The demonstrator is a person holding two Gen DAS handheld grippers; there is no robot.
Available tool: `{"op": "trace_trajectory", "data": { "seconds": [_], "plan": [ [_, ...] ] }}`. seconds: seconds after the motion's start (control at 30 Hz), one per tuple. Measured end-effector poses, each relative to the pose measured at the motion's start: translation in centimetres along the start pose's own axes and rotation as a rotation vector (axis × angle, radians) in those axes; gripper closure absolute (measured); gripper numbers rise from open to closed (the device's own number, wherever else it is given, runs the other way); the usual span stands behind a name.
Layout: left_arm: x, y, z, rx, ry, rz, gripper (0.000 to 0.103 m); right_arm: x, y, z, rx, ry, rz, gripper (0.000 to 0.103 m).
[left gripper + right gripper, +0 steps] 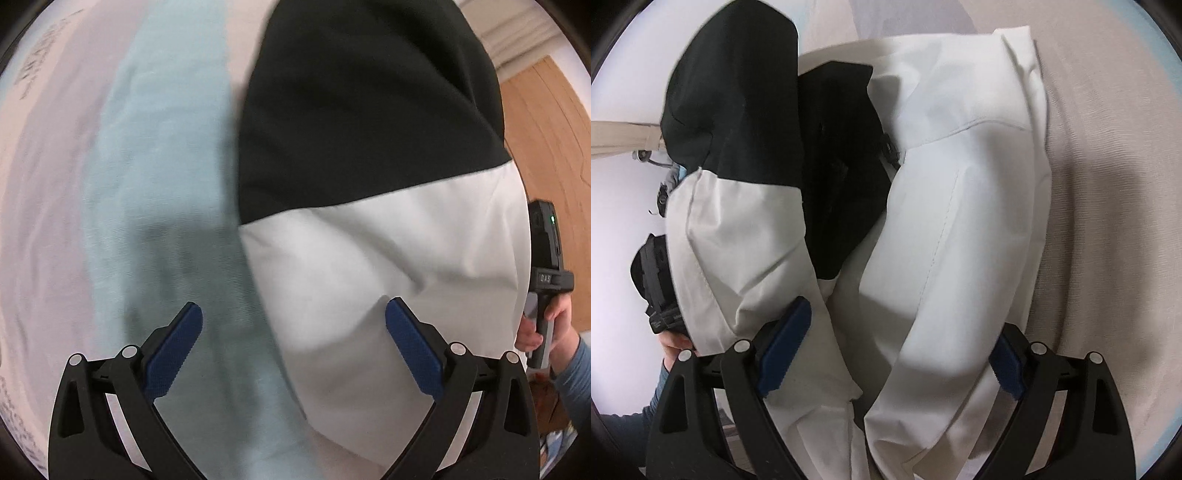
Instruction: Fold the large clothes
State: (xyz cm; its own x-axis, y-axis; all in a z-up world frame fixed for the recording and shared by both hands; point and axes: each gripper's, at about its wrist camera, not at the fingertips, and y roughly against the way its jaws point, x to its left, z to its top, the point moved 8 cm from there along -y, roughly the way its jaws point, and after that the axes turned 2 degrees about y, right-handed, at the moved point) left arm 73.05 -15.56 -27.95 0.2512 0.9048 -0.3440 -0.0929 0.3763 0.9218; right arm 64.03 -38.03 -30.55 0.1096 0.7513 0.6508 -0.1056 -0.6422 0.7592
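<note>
On my left wrist view, going from the left edge, I see a pale pink bed sheet (44, 184) with faint printed lettering, then a light blue-green fabric strip (155, 155) running down it. My left tool (293, 347) hangs above that surface with its blue-padded fingers (173, 354) spread wide and nothing between them. To its right lies the black-and-white jacket of smooth woven cloth (369, 240), black panel farther from me, white panel nearer, its white part reaching under the right-hand pad. Past the jacket's edge I see the other handheld device with a green light (546, 251), gripped by a hand (554, 321) in a blue sleeve, and an orange-brown wooden floor (546, 129) behind. On my right wrist view, a black device (653, 280) shows at the far left, partly behind the jacket's (942, 221) lifted sleeve. My right tool (897, 350) has its fingers apart, with bunched white cloth lying between them and over the right pad; I cannot tell whether it pinches any. Beige sheet (1108, 221) lies to the right.
</note>
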Motion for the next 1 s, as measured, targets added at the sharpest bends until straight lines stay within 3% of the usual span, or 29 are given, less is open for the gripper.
{"op": "trace_trajectory", "data": {
  "seconds": [0.13, 0.27, 0.37, 0.47, 0.53, 0.6, 0.7, 0.87, 1.0],
  "plan": [
    [-0.5, -1.5, 0.7, 0.038, 0.01, -0.048, 0.005, 1.1, -2.2, 1.8, 0.026, 0.006, -0.044, 0.018],
    [-1.3, -3.1, 0.9, 0.07, 0.0, -0.045, 0.005, 1.9, -3.9, 2.4, 0.069, 0.052, -0.125, 0.018],
    [-2.3, -4.5, 1.5, 0.103, 0.029, -0.092, 0.005, 2.0, -4.8, 2.9, 0.096, 0.058, -0.143, 0.018],
    [-3.2, -4.9, 1.8, 0.104, 0.005, -0.087, 0.006, 2.3, -5.3, 3.1, 0.106, 0.077, -0.146, 0.02],
    [-3.7, -5.1, 1.9, 0.107, 0.0, -0.093, 0.009, 2.4, -5.4, 2.8, 0.099, 0.084, -0.148, 0.025],
    [-4.1, -5.3, 2.2, 0.102, -0.01, -0.075, 0.01, 2.6, -5.3, 2.7, 0.093, 0.126, -0.194, 0.042],
    [-5.3, -5.5, 2.8, 0.091, -0.013, -0.06, 0.012, 2.9, -5.2, 2.6, 0.076, 0.143, -0.197, 0.057],
    [-7.4, -6.0, 2.0, 0.063, -0.022, -0.052, 0.018, 3.7, -5.6, 1.8, 0.046, 0.169, -0.214, 0.063],
    [-7.8, -4.9, 1.0, 0.026, -0.049, -0.031, 0.031, 4.4, -6.1, 1.0, 0.017, 0.198, -0.217, 0.072]
  ]
}}
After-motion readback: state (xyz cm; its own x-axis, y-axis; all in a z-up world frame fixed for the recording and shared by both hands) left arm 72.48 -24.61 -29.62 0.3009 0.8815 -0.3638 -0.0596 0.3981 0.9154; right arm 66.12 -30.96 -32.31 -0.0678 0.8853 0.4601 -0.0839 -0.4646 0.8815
